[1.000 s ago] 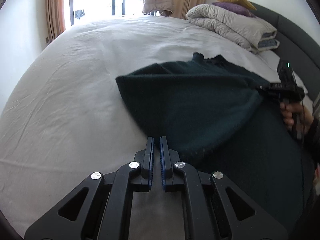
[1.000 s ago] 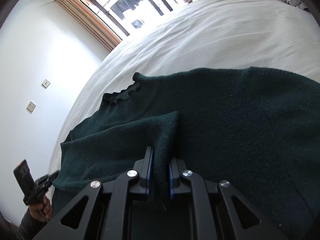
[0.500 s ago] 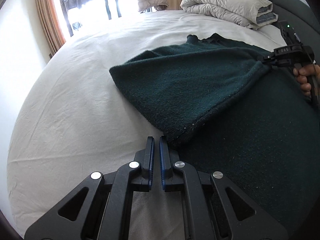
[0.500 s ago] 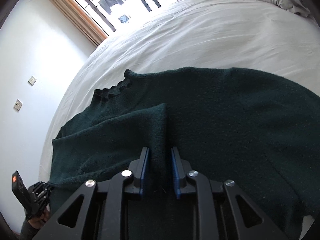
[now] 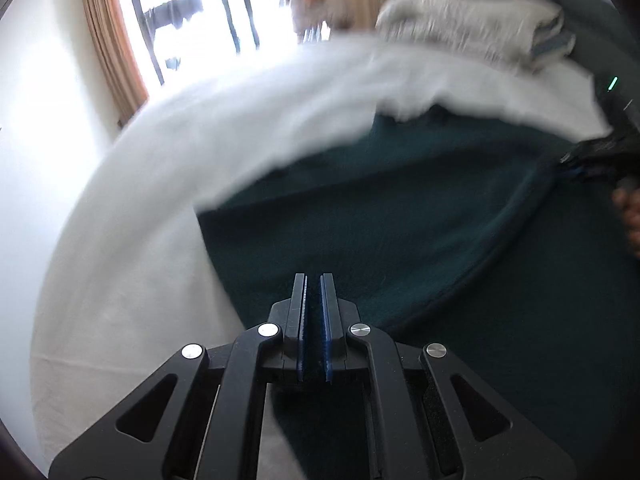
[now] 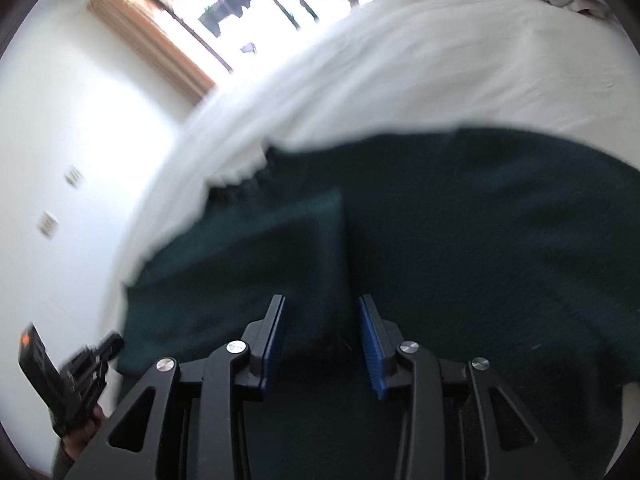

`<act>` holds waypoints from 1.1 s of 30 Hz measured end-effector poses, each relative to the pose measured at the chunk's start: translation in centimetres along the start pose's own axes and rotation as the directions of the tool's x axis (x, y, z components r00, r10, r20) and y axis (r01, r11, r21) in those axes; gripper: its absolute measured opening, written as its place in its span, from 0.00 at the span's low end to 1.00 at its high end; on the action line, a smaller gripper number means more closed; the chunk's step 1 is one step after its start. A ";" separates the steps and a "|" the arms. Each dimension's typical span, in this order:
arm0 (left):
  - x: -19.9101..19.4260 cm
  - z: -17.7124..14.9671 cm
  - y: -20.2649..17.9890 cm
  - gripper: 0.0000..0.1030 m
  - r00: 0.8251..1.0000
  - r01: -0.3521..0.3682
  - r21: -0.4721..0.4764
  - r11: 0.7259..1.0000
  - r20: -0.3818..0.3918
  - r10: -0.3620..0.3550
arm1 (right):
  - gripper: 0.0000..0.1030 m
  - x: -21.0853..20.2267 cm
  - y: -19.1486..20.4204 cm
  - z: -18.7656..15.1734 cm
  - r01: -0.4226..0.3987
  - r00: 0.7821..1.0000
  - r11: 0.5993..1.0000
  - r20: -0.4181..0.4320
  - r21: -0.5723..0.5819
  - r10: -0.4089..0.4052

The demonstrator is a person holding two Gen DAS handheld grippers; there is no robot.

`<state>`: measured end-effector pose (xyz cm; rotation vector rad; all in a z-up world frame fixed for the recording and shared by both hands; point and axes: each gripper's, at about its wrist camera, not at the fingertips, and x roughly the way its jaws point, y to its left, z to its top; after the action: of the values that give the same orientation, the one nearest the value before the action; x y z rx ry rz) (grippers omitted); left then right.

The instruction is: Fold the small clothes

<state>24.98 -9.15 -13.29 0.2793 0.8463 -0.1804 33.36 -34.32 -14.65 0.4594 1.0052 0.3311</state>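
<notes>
A dark green knit sweater [image 5: 400, 220] lies on the white bed, one side folded over its body; it also shows in the right wrist view [image 6: 460, 240]. My left gripper [image 5: 313, 280] is nearly shut above the folded flap's near edge, and I cannot tell whether cloth is between the fingers. My right gripper [image 6: 322, 300] is open, its blue pads on either side of the folded sleeve end [image 6: 280, 248] without squeezing it. The right gripper shows at the right edge of the left wrist view [image 5: 600, 152]; the left one shows at lower left in the right wrist view [image 6: 80, 368]. Both views are motion-blurred.
The white bed sheet [image 5: 140, 260] spreads to the left and beyond the sweater. A folded duvet and pillows [image 5: 472, 20] lie at the head of the bed by a dark headboard. A window with curtains [image 5: 120, 40] is behind the bed.
My right gripper has opened and let go of the sleeve end. My left gripper has moved over the sweater's folded flap. Both cameras are moving fast.
</notes>
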 end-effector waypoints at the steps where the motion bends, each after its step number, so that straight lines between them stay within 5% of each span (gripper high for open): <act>1: 0.2 -0.2 -0.4 0.05 1.000 -0.020 0.014 1.000 0.012 0.019 | 0.32 0.0 0.2 0.0 0.018 1.000 1.000 -0.009 -0.014 -0.018; 3: 0.0 -0.1 -0.9 0.05 0.999 -0.044 0.042 0.998 0.014 0.043 | 0.11 -0.2 0.0 0.2 0.037 0.999 0.999 -0.026 -0.016 -0.037; 11: 0.2 -1.3 -2.3 0.05 0.994 -0.106 0.233 0.967 0.036 0.101 | 0.00 -0.9 -3.1 0.2 0.063 0.998 0.989 -0.037 0.132 -0.058; 14: 0.1 -1.9 -2.9 0.05 0.992 -0.120 0.242 0.963 0.060 0.108 | 0.00 -2.2 -3.9 -0.4 0.053 0.998 0.980 -0.027 0.194 -0.049; 15: 0.1 -1.9 -2.7 0.05 0.993 -0.113 0.233 0.966 0.064 0.100 | 0.07 -2.9 -3.8 -0.5 0.044 0.999 0.978 -0.011 0.203 -0.043; 17: -0.3 -2.3 -2.4 0.05 0.993 -0.106 0.225 0.969 0.069 0.093 | 0.08 -4.4 -2.2 -0.3 -0.096 0.994 0.979 0.067 0.182 0.085; 20: -0.2 -2.3 -2.5 0.05 0.992 -0.113 0.227 0.967 0.073 0.099 | 0.09 -3.7 1.3 0.7 -0.284 0.958 0.950 0.078 0.127 0.276; 23: -0.5 -2.6 -2.9 0.05 0.990 -0.129 0.234 0.964 0.079 0.113 | 0.21 0.7 4.3 1.2 -0.418 0.906 0.894 0.003 0.163 0.423; 26: -0.4 -2.6 -2.8 0.05 0.990 -0.130 0.231 0.964 0.086 0.113 | 0.32 5.5 5.6 0.0 -0.368 0.918 0.908 -0.076 0.201 0.389; 27: -0.4 -2.6 -2.7 0.05 0.991 -0.124 0.226 0.966 0.086 0.107 | 0.28 6.4 5.2 -0.6 -0.342 0.927 0.914 -0.082 0.217 0.366; 29: -0.4 -2.5 -2.5 0.05 0.992 -0.113 0.217 0.970 0.084 0.097 | 0.12 6.1 3.2 -1.3 -0.356 0.927 0.896 -0.020 0.266 0.374; 31: -0.5 -2.5 -2.4 0.05 0.992 -0.108 0.212 0.971 0.084 0.092 | 0.12 4.2 0.1 -1.8 -0.366 0.928 0.870 0.053 0.330 0.370; 33: -0.5 -2.5 -2.6 0.05 0.991 -0.121 0.218 0.969 0.089 0.103 | 0.28 0.3 -3.7 -2.1 -0.329 0.944 0.869 0.150 0.370 0.293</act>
<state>22.14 -10.81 -14.97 0.5262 0.7315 -0.1795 31.94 -36.88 -17.70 1.0002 0.9089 0.3958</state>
